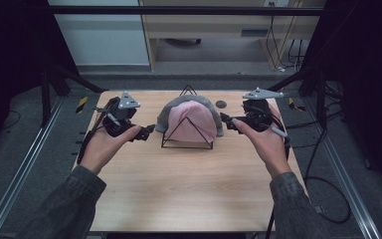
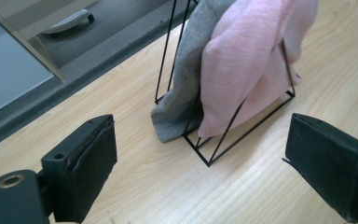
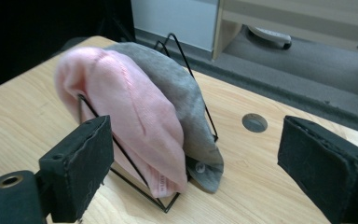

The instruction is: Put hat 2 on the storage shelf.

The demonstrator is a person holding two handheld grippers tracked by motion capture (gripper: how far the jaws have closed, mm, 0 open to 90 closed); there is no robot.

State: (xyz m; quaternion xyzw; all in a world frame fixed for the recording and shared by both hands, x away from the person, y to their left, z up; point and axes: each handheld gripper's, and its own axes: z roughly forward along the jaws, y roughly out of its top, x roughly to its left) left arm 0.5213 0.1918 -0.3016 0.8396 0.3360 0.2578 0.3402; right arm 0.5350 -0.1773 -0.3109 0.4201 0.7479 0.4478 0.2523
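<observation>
Pink knit hat [image 1: 193,119], draped over rack [image 1: 186,144]

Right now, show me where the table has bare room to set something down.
Free: the wide front of the table, between the forearms. Crowded: the back middle, where the wire rack carries the pink cloth and grey cloth, flanked by both grippers.

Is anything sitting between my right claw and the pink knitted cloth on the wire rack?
Nothing visible. The right claw stands open beside the pink knitted cloth draped over the black wire rack, with bare wooden table between.
</observation>
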